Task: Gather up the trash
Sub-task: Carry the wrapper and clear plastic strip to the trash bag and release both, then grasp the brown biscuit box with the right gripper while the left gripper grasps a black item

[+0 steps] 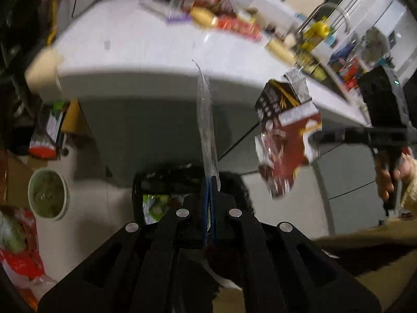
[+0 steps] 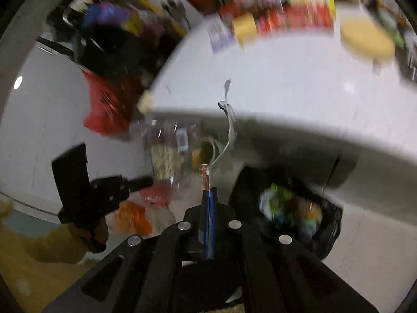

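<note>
My left gripper [image 1: 208, 182] is shut on a clear plastic wrapper [image 1: 206, 120], seen edge-on, held in front of the white table's edge. Below it a black-lined trash bin [image 1: 146, 182] holds green and white trash. My right gripper [image 2: 209, 190] is shut on a dark red snack wrapper [image 2: 229, 127], seen edge-on; the same wrapper [image 1: 286, 140] hangs from the right gripper [image 1: 312, 137] in the left wrist view. The bin [image 2: 289, 208] sits down and right of the right gripper. The left gripper [image 2: 146, 181] with its clear wrapper [image 2: 169, 151] shows at the left.
The white table [image 1: 130, 44] carries several snack packets [image 1: 234, 26] and yellow items along its far side. On the floor lie a green bowl [image 1: 48, 194], a red bag [image 1: 18, 242] and a carton [image 1: 52, 127]. A red bag [image 2: 104, 109] hangs beside the table.
</note>
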Demonstrator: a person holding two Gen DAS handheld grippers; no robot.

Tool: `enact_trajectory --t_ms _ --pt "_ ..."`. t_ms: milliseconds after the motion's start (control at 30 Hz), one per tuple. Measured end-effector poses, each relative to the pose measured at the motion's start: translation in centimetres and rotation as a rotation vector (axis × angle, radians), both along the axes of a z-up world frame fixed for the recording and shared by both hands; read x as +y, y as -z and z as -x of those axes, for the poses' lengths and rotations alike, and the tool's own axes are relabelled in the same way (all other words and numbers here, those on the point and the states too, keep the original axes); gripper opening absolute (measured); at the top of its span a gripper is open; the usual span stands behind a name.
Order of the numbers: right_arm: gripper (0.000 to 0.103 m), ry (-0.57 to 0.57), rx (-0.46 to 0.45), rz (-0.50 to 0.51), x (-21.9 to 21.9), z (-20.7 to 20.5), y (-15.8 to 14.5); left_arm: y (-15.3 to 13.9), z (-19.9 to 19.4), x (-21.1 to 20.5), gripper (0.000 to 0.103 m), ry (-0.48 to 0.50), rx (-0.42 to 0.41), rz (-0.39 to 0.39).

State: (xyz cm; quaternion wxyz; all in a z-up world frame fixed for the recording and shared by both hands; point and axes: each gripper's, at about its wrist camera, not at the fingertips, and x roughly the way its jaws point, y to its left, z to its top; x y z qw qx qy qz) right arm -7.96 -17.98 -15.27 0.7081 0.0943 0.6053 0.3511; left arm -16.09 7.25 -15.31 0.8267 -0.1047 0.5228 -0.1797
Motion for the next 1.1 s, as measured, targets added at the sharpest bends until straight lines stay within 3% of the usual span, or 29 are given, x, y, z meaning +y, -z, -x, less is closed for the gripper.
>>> enact_trajectory --t_ms 133,200,300,433,467,500,533,567,633,800,967,1100 --pt "0.000 -0.003 0.062 0.103 0.6 1.0 8.7 7.7 -1.4 -1.7 0.001 0.001 0.077 -0.041" --pt "0.000 0.039 0.103 0.150 0.5 0.8 14.7 12.0 -2.4 -2.7 0.001 0.007 0.135 -0.065" --pt "0.000 0.092 0.133 0.245 0.5 -0.1 21.9 21.3 -4.2 -4.3 0.001 0.032 0.290 -0.136" --pt "0.003 0.126 0.190 0.357 0.9 -0.5 29.4 30.3 -5.3 -5.3 0.003 0.058 0.461 -0.277" --pt "0.016 0.114 0.190 0.404 1.0 -0.5 30.8 31.2 -5.4 -5.2 0.009 0.059 0.482 -0.311" --pt "0.043 0.106 0.195 0.438 1.0 -0.6 31.7 32.3 -5.5 -5.2 0.031 0.053 0.505 -0.341" --pt "0.053 0.108 0.181 0.477 0.8 -0.6 32.2 32.9 -5.5 -5.0 0.061 0.037 0.520 -0.381" --pt "0.060 0.113 0.166 0.487 0.7 -0.6 32.1 33.0 -5.5 -4.8 0.077 0.014 0.510 -0.416" --pt "0.060 0.125 0.169 0.487 0.1 -0.7 31.9 32.3 -5.4 -4.4 0.078 -0.019 0.464 -0.425" --pt "0.066 0.153 0.157 0.472 -0.6 -1.0 29.3 30.6 -5.7 -4.5 0.080 -0.038 0.457 -0.429" --pt "0.071 0.155 0.110 0.398 -0.5 -1.3 24.2 24.9 -6.3 -4.8 0.080 -0.085 0.366 -0.405" --pt "0.075 0.110 -0.001 0.338 0.6 -1.1 16.9 18.1 -6.3 -4.8 0.080 -0.119 0.279 -0.392"
